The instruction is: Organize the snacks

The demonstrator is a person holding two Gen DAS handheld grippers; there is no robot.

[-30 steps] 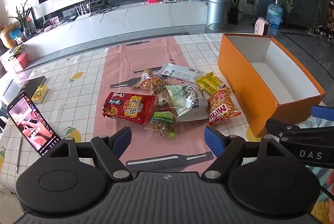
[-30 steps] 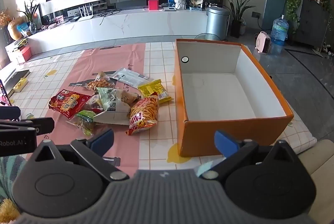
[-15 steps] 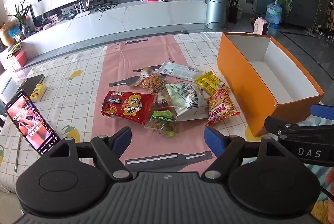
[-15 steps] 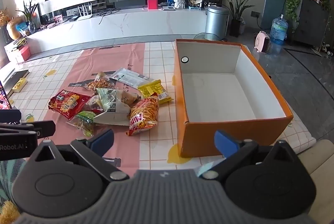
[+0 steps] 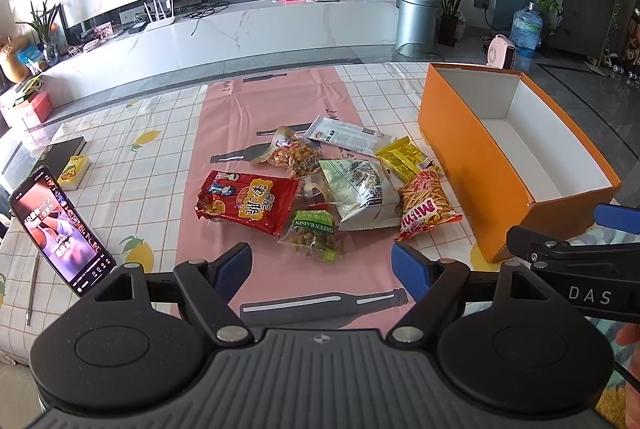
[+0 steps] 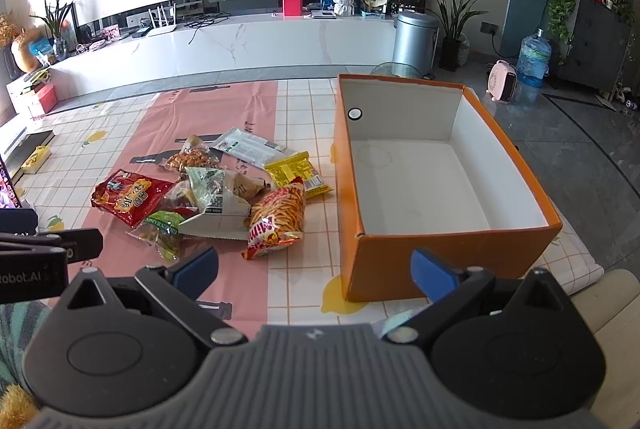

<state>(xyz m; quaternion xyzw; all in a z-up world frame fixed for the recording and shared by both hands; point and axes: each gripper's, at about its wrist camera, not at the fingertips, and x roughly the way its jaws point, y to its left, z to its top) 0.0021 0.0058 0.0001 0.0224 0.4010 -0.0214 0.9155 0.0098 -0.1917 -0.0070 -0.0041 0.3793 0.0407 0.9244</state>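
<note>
A pile of snack packets lies mid-table: a red bag (image 5: 248,203), a green raisin pack (image 5: 314,235), a white-green bag (image 5: 360,189), an orange Mimi stick bag (image 5: 426,207), a yellow pack (image 5: 404,161), a nut pack (image 5: 292,155) and a flat white pouch (image 5: 346,135). To their right stands an orange box (image 6: 444,249) with a bare white inside. My left gripper (image 5: 322,267) hovers open just in front of the raisin pack. My right gripper (image 6: 314,267) is open above the table's near edge, between the Mimi bag (image 6: 276,219) and the box corner. Neither holds anything.
A phone (image 5: 60,229) stands propped at the near left, with a pen (image 5: 32,289) beside it. A black book (image 5: 56,153) and a small yellow box (image 5: 74,169) lie at the far left. A pink runner (image 5: 280,101) crosses the checked tablecloth. The table's right edge runs just past the box.
Both grippers have barely drifted forward; the snacks sit slightly lower and nearer in the left wrist view. Nothing was taken hold of or let go.
</note>
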